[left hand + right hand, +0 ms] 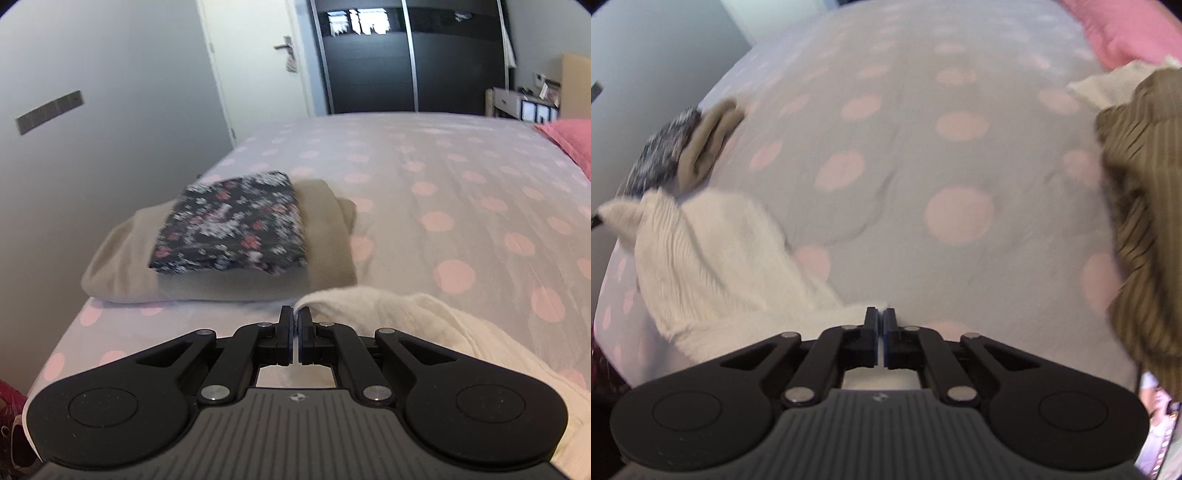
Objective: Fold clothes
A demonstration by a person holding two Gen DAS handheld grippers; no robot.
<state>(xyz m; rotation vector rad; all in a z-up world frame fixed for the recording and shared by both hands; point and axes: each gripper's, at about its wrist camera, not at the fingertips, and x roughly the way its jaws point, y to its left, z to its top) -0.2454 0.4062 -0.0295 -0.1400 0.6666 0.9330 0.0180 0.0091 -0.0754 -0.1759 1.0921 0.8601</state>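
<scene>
The left gripper (295, 317) is matte black: two narrow fingers with dark blue inner pads, each driven by angled linkage bars pinned with silver round-head screws. At 7 and 5 o'clock sit broad rounded housings with a recessed disc. Between them a grey ribbed plate carries a small compass-like emblem. The right gripper (880, 316) looks the same in build, though blur softens its emblem.
</scene>
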